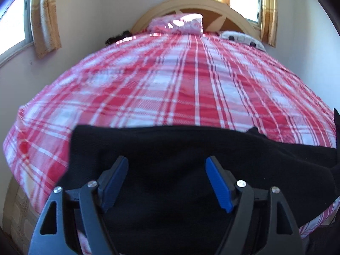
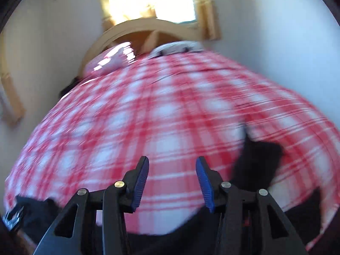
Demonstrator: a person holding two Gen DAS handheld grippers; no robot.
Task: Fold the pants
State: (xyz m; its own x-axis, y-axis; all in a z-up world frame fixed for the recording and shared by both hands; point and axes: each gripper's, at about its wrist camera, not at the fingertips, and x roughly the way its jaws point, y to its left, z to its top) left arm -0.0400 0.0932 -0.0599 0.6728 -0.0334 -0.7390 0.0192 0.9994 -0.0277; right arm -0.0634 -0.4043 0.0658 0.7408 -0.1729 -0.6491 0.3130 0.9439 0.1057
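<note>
The black pants [image 1: 170,148] lie spread across the near end of a bed with a red and white plaid cover [image 1: 180,85]. My left gripper [image 1: 166,163] is open and empty, its blue pads just above the black cloth. In the right wrist view, which is blurred by motion, my right gripper [image 2: 172,165] is open and empty over the plaid cover [image 2: 148,116]. A black part of the pants [image 2: 259,161] stands up to its right, and more black cloth [image 2: 31,212] lies at the lower left and along the bottom edge.
A pink pillow [image 1: 178,24] and a white patterned pillow [image 1: 242,38] lie at the wooden headboard [image 1: 191,4]. Curtained windows [image 1: 42,21] are on the left wall and behind the bed. Walls stand close on both sides. The bed's left edge [image 1: 12,148] drops to a tiled floor.
</note>
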